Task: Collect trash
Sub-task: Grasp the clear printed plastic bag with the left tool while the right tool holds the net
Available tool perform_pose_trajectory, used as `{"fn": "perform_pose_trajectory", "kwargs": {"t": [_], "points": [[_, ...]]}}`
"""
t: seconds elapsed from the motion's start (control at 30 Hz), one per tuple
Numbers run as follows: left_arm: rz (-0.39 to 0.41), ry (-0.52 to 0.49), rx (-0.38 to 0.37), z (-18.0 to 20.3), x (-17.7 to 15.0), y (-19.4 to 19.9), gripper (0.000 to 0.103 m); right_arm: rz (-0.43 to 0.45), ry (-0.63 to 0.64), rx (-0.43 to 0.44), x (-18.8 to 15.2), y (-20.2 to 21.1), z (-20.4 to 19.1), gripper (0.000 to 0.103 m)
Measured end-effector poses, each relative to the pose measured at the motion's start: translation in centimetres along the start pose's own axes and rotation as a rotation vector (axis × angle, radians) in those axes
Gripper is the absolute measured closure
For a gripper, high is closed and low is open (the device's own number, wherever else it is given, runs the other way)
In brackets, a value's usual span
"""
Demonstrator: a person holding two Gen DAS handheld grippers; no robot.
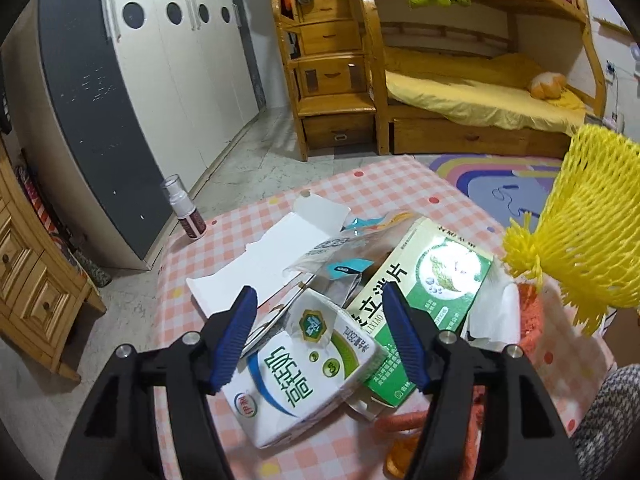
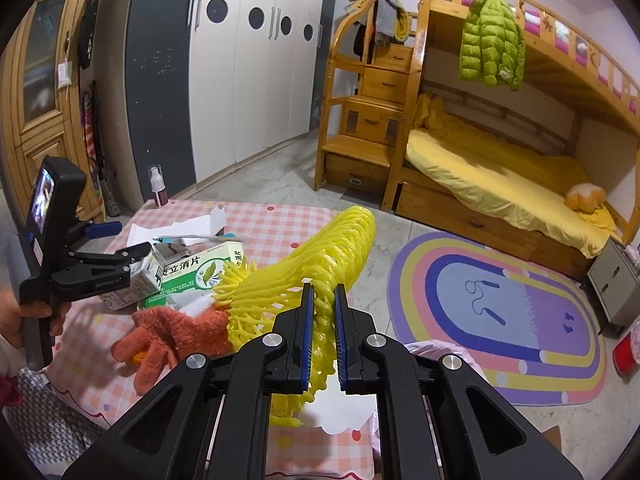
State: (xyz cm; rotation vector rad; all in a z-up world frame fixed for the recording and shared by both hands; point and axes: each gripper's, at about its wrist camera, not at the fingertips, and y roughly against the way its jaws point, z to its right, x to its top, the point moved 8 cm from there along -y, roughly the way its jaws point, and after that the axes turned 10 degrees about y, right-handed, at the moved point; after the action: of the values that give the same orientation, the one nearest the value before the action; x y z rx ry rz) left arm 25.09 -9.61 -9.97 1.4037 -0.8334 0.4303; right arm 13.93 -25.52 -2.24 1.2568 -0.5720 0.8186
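Observation:
A white milk carton (image 1: 304, 372) with green and blue print sits tilted between the blue pads of my left gripper (image 1: 319, 291), which is shut on it just above the pink checked tablecloth (image 1: 400, 184). Behind the carton lie a green medicine box (image 1: 432, 292), a clear plastic wrapper (image 1: 344, 256), torn white paper (image 1: 260, 264) and a white tissue (image 1: 496, 312). My right gripper (image 2: 324, 288) is shut on a yellow foam net sleeve (image 2: 320, 256), held above the table's right edge. An orange glove (image 2: 172, 328) lies beside the net. In the right wrist view the carton (image 2: 120, 292) shows in the left gripper.
A spray bottle (image 1: 188, 212) stands at the table's far left corner. A hand (image 2: 24, 320) holds the left gripper's handle. Beyond the table are a striped oval rug (image 2: 500, 312), a wooden bunk bed (image 2: 480, 168), a white and grey wardrobe (image 2: 240, 80) and a wooden cabinet (image 1: 28, 280).

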Motion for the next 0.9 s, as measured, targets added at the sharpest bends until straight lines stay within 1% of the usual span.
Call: {"fn": "perform_pose_trajectory", "kwargs": {"t": [0.13,0.3,0.4,0.5,0.57,0.6,0.63,0.67,0.73,0.77,0.8,0.9], "points": [[-0.039,-0.02,-0.014,0.5,-0.2,-2.1,0.04,-0.01,-0.001,-0.002,0.0,-1.0,0.3,0.093],[-0.068,-0.032,-0.029,1.0,0.1,-4.6,0.04,-0.028,-0.013,-0.002,0.1,-2.7,0.9,0.093],[-0.072,-0.034,-0.049,1.1,0.6,-5.2,0.041,-0.036,-0.019,0.0,0.2,-3.7,1.3,0.093],[-0.065,-0.056,-0.065,1.6,1.2,-5.6,0.052,-0.041,-0.024,0.002,0.3,-4.3,1.5,0.093],[-0.065,-0.069,-0.072,1.8,1.5,-5.9,0.065,-0.043,-0.028,0.006,0.3,-4.7,1.7,0.093],[-0.065,-0.072,-0.079,1.9,1.6,-6.0,0.068,-0.044,-0.03,0.008,0.3,-4.8,1.7,0.093],[-0.065,-0.073,-0.083,2.0,1.7,-6.0,0.077,-0.045,-0.031,0.009,0.2,-4.9,1.8,0.093],[-0.063,-0.074,-0.086,1.9,1.8,-6.1,0.087,-0.047,-0.033,0.011,0.1,-5.0,1.8,0.093],[-0.058,-0.068,-0.091,1.9,2.1,-6.1,0.095,-0.05,-0.036,0.013,0.0,-5.0,1.9,0.093],[-0.052,-0.055,-0.091,1.7,2.4,-6.0,0.101,-0.049,-0.037,0.013,0.0,-5.0,1.9,0.093],[-0.041,-0.034,-0.089,1.4,2.8,-5.9,0.103,-0.047,-0.038,0.01,0.0,-4.9,2.0,0.093],[-0.011,0.027,-0.101,0.6,3.8,-4.7,0.103,-0.035,-0.044,-0.007,0.0,-4.3,2.4,0.093]]}}
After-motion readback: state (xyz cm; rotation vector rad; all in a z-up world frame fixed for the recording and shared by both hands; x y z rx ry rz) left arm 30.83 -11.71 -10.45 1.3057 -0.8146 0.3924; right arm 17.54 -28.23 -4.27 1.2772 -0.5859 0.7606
